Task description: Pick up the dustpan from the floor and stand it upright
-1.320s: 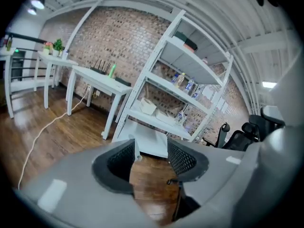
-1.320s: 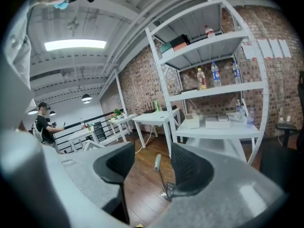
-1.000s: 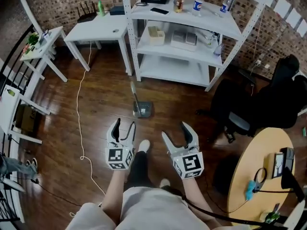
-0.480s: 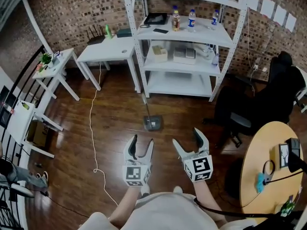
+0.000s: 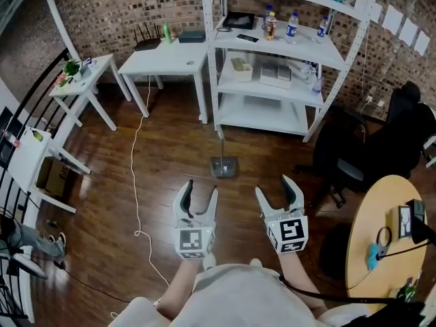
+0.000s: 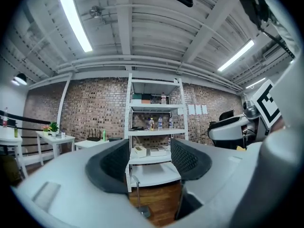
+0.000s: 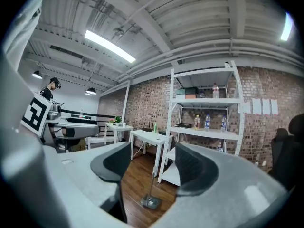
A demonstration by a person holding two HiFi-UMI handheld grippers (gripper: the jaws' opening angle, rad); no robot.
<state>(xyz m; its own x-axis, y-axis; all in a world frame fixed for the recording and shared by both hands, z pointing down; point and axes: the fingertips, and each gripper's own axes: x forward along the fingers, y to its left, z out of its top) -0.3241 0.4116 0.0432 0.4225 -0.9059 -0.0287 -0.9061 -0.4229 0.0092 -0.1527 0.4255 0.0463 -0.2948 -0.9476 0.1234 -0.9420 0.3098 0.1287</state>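
The grey dustpan [image 5: 224,166] stands upright on the wood floor in front of the white shelf unit, its thin handle [image 5: 220,136] pointing up. Nothing is touching it. My left gripper [image 5: 201,188] hangs open and empty a little nearer than the pan and to its left. My right gripper [image 5: 273,186] is on the other side, its jaws closing with nothing between them. In the left gripper view the dustpan [image 6: 142,211] shows low between the pads [image 6: 112,167]. In the right gripper view the dustpan [image 7: 151,202] stands well beyond the open jaws.
A white shelf unit [image 5: 295,50] with bottles stands behind the pan, with a white table [image 5: 167,58] to its left. A white cable [image 5: 135,182] trails over the floor on the left. A black office chair [image 5: 371,152] and a round wooden table [image 5: 371,237] are on the right.
The person has straightened up and both grippers have risen, staying empty. The dustpan stays upright in the same spot on the floor.
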